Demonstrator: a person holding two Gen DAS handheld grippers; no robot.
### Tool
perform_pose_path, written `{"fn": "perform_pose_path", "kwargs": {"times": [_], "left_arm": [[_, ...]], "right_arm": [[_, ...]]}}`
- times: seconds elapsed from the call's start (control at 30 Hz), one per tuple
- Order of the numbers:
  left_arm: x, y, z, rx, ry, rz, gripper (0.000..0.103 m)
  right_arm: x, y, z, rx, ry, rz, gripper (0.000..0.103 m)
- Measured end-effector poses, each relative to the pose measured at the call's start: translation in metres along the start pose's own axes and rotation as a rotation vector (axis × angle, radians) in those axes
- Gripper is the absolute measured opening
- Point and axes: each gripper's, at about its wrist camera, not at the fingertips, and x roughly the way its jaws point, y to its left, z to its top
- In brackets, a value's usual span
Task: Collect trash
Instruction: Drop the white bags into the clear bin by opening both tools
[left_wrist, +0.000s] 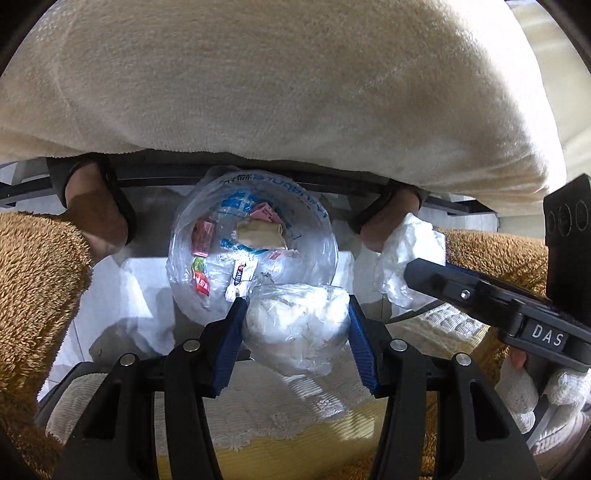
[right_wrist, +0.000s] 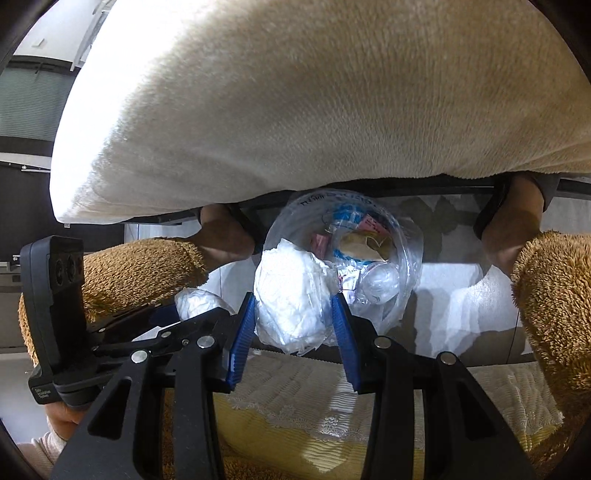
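Observation:
My left gripper (left_wrist: 295, 314) is shut on a crumpled white plastic-wrapped wad (left_wrist: 297, 326), held just over the near rim of a trash bin lined with a clear bag (left_wrist: 207, 291). The bin holds several wrappers, pink and red packets and brown paper. My right gripper (right_wrist: 293, 310) is shut on a second crumpled white plastic wad (right_wrist: 291, 295), held above the bin (right_wrist: 406, 266) at its left side. The right gripper (left_wrist: 410, 273) with its wad (left_wrist: 410, 243) shows at the right of the left wrist view. The left gripper (right_wrist: 177, 314) and its wad (right_wrist: 195, 299) show at the left of the right wrist view.
A cream fleece blanket (left_wrist: 280, 81) hangs over the top of both views. The person's legs in brown fuzzy trousers (left_wrist: 37, 280) and slippered feet (left_wrist: 96, 218) flank the bin on the pale floor. A yellow cushion with a white lace cover (left_wrist: 280, 424) lies below the grippers.

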Motion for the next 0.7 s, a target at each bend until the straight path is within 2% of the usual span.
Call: {"fn": "perform_pose_path", "kwargs": {"times": [0.23,0.33,0.37,0.4,0.6,0.7], "left_arm": [[0.007,0.002,0.003,0.006,0.034,0.020,0.053],[0.012,0.004,0.003,-0.003,0.067,0.015,0.062],[0.011,0.005,0.002,-0.004,0.062,0.015,0.062],[0.010,0.005,0.002,-0.004,0.058,0.014,0.063],[0.003,0.005,0.001,-0.005,0.015,0.022,0.063],[-0.008,0.002,-0.001,0.012,-0.031,-0.001,0.063]], "right_arm": [[0.008,-0.006,0.004,0.033,0.031,-0.022,0.043],[0.008,-0.010,0.005,0.062,0.033,-0.009,0.047],[0.007,-0.012,0.006,0.082,0.028,0.010,0.054],[0.005,-0.015,0.006,0.099,0.018,0.023,0.055],[-0.004,-0.012,0.006,0.078,-0.019,0.041,0.055],[-0.013,-0.009,0.004,0.051,-0.053,0.042,0.055]]}}
